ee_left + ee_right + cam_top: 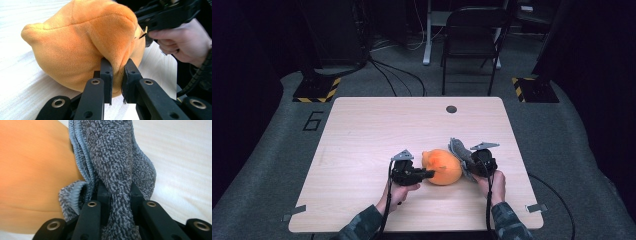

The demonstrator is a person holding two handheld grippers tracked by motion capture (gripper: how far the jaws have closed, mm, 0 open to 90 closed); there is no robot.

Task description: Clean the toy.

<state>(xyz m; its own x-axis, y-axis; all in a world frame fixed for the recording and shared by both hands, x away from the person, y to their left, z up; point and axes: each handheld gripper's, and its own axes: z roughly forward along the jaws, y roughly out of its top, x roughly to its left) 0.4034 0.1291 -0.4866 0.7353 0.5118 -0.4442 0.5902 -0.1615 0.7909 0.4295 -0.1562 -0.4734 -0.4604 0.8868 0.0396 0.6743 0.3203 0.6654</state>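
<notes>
An orange plush toy [443, 166] lies on the light wooden table [372, 135], near its front edge. My left gripper [428, 174] is at the toy's left side, shut on a fold of its orange fabric [117, 65]. My right gripper [473, 161] is at the toy's right side, shut on a grey microfibre cloth [460, 151] with a blue hem. The bunched cloth [117, 170] rises between the right jaws and rests against the orange toy [35, 170]. In the left gripper view the other hand and its gripper [167, 15] are behind the toy.
A round cable hole [451, 109] sits near the table's far edge. A dark chair [472, 40] stands on the floor beyond the table, with cables around it. Yellow-black striped floor plates [317, 89] lie at the far left and right.
</notes>
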